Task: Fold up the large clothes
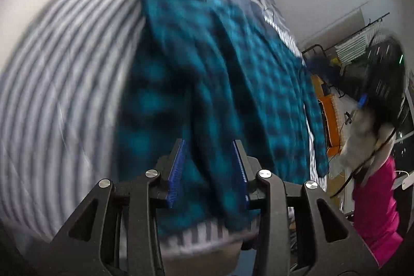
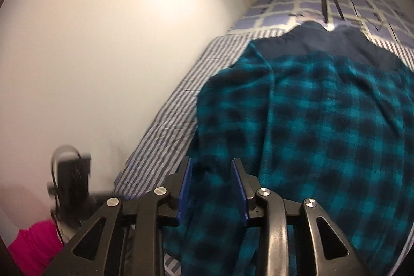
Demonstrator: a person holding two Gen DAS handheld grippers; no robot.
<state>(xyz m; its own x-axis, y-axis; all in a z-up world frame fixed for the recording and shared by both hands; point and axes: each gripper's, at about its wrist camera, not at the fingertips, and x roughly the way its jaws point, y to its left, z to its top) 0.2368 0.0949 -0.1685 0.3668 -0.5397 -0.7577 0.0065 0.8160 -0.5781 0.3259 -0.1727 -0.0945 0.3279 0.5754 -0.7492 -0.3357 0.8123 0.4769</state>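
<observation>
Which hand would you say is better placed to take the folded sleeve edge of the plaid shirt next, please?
Probably the right. The right claw is open directly over the folded sleeve edge of the plaid shirt. The left claw, also open, faces the shirt's body in a blurrier view.

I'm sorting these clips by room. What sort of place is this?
Most likely a bedroom. A teal and black plaid fleece garment lies spread on a bed with a grey and white striped sheet, a blue checked quilt sits at its far end, and a plain white wall runs alongside.
</observation>
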